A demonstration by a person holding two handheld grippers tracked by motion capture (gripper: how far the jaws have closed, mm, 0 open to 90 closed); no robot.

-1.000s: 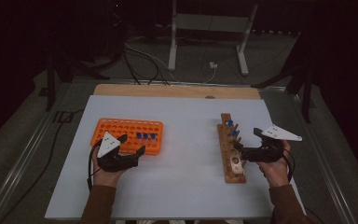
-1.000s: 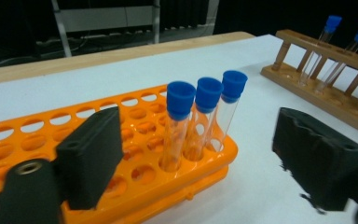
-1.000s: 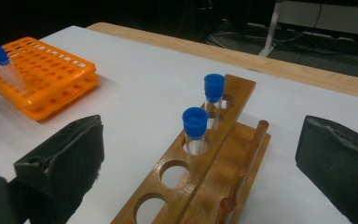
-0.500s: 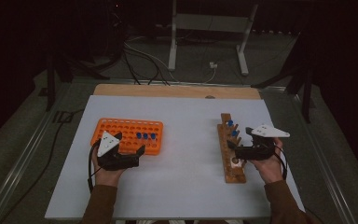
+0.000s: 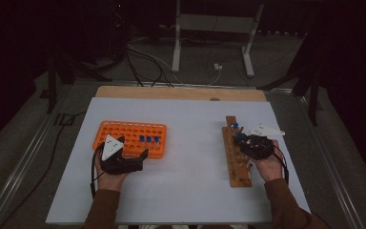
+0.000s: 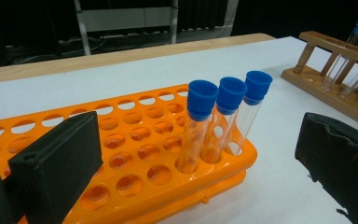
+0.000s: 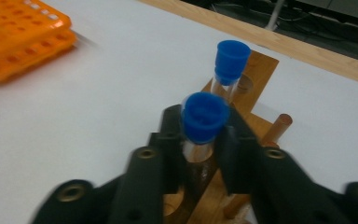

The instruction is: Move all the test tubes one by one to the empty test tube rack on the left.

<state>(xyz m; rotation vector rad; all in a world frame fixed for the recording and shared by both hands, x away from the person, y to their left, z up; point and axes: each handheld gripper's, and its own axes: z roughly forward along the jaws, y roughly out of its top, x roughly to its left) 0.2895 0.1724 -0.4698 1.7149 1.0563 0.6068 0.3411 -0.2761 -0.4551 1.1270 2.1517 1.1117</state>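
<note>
Your right gripper [image 7: 204, 140] has just closed onto the clear blue-capped test tube [image 7: 204, 119], which stands in the long wooden peg rack [image 5: 235, 157] near the table's right edge. Next, I'd say: lift straight up, clearing the neighbouring tube [image 7: 230, 63]. Your left gripper [image 5: 132, 160], jaws apart and empty, waits by the orange plastic tube rack [image 5: 124, 133]; open white tabletop [image 5: 190, 157] lies between the racks.

Orange rack [image 6: 135, 154] — blue-capped clear tubes [image 6: 200, 126]; brown wooden stand [image 5: 233, 157]; white tabletop [image 5: 190, 191].

right gripper [image 7: 200, 154] closed on tube [image 7: 204, 122]
</note>
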